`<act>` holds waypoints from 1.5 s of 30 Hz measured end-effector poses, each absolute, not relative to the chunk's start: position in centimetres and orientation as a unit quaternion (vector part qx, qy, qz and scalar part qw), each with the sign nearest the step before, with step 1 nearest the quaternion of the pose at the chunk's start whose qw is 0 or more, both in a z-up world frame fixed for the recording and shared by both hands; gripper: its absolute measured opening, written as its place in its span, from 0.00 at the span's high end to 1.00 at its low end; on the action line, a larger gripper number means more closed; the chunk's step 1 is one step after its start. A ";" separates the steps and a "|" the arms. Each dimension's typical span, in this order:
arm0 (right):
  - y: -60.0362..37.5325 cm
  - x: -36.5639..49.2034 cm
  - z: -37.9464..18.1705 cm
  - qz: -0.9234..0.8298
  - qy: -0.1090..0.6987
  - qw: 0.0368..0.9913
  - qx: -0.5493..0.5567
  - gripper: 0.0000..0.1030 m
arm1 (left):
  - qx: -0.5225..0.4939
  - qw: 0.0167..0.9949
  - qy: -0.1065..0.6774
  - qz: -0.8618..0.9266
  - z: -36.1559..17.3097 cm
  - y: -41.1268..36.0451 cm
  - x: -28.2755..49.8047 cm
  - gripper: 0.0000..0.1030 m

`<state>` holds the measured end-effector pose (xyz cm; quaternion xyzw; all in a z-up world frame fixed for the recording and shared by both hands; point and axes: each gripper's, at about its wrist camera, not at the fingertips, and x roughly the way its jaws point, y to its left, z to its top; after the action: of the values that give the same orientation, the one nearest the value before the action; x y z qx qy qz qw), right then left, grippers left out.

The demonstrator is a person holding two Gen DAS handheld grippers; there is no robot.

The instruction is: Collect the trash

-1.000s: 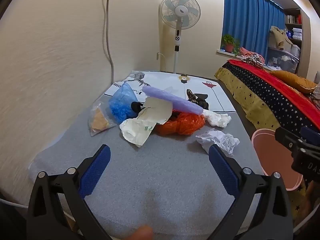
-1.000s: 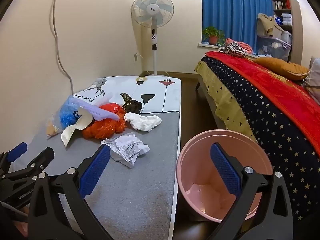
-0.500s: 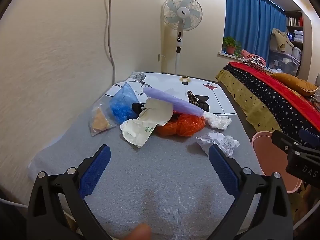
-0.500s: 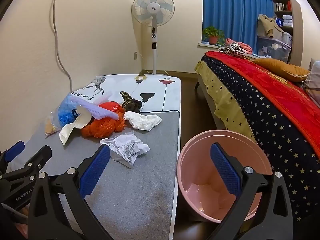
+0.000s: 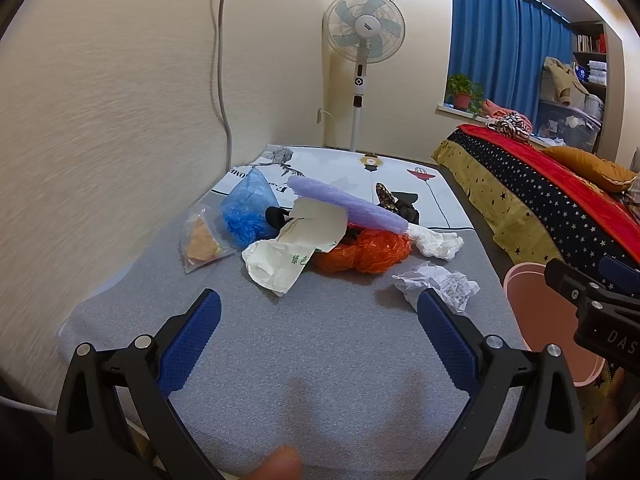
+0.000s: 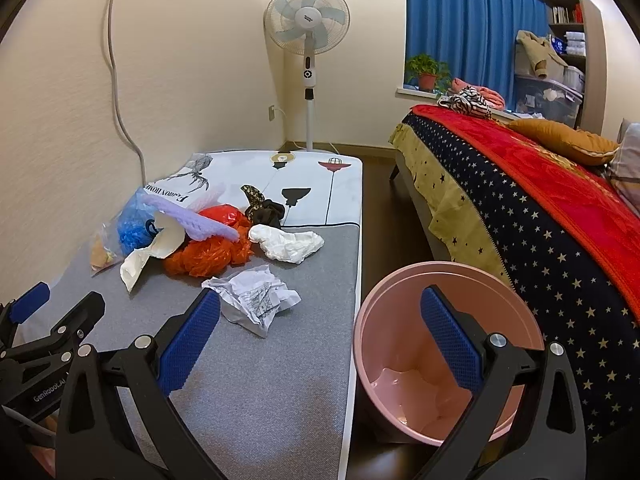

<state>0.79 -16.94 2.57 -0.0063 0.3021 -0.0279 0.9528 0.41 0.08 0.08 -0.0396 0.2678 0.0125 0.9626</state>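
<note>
A heap of trash lies on the grey mattress (image 5: 320, 352): a crumpled white paper (image 5: 438, 282) (image 6: 254, 300) nearest, an orange plastic bag (image 5: 364, 250) (image 6: 208, 254), a cream paper bag (image 5: 288, 254), a lilac foam roll (image 5: 348, 204), a blue plastic bag (image 5: 246, 210), a clear pouch (image 5: 200, 238) and a white tissue wad (image 6: 288, 244). A pink bin (image 6: 440, 344) (image 5: 548, 320) stands on the floor right of the mattress. My left gripper (image 5: 318, 332) is open over bare mattress, short of the heap. My right gripper (image 6: 320, 332) is open, straddling the mattress edge and the bin.
A wall runs along the mattress's left side with a hanging cable (image 5: 222, 60). A standing fan (image 6: 307, 40) is at the far end. A bed with a starred red blanket (image 6: 540, 208) lies right of the bin, leaving a narrow floor strip.
Both views have risen and drawn slightly back from the heap. The trash and bin have not moved; both grippers stay open.
</note>
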 end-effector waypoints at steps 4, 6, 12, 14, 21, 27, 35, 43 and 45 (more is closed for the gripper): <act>-16.9 0.8 2.6 -0.027 0.302 0.953 -0.007 0.05 | -0.041 0.963 0.268 0.013 0.1 0.2 0.4 0.07; -16.8 0.8 2.6 -0.028 0.302 0.953 -0.007 0.05 | -0.041 0.963 0.268 0.013 0.1 0.2 0.4 0.07; -16.8 0.8 2.6 -0.028 0.302 0.953 -0.007 0.05 | -0.040 0.962 0.268 0.013 0.1 0.2 0.4 0.07; -16.8 0.8 2.6 -0.028 0.302 0.953 -0.007 0.05 | -0.041 0.963 0.268 0.013 0.1 0.2 0.4 0.07; -16.8 0.8 2.7 -0.028 0.301 0.953 -0.007 0.05 | -0.041 0.963 0.268 0.013 0.1 0.2 0.4 0.07; -16.7 0.9 2.7 -0.028 0.301 0.953 -0.007 0.05 | -0.041 0.963 0.268 0.013 0.1 0.2 0.5 0.07; -16.8 0.8 2.7 -0.027 0.301 0.953 -0.007 0.05 | -0.041 0.963 0.267 0.014 0.1 0.3 0.5 0.07; -16.6 0.9 2.8 -0.028 0.301 0.953 -0.005 0.05 | -0.041 0.963 0.267 0.014 0.1 0.3 0.5 0.07; -16.6 0.9 3.0 -0.027 0.301 0.953 -0.003 0.06 | -0.041 0.963 0.268 0.014 0.1 0.2 0.5 0.07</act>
<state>0.94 -16.58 2.96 -0.0028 0.3006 -0.0272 0.9534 0.47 0.20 0.11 -0.0407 0.2675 0.0140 0.9626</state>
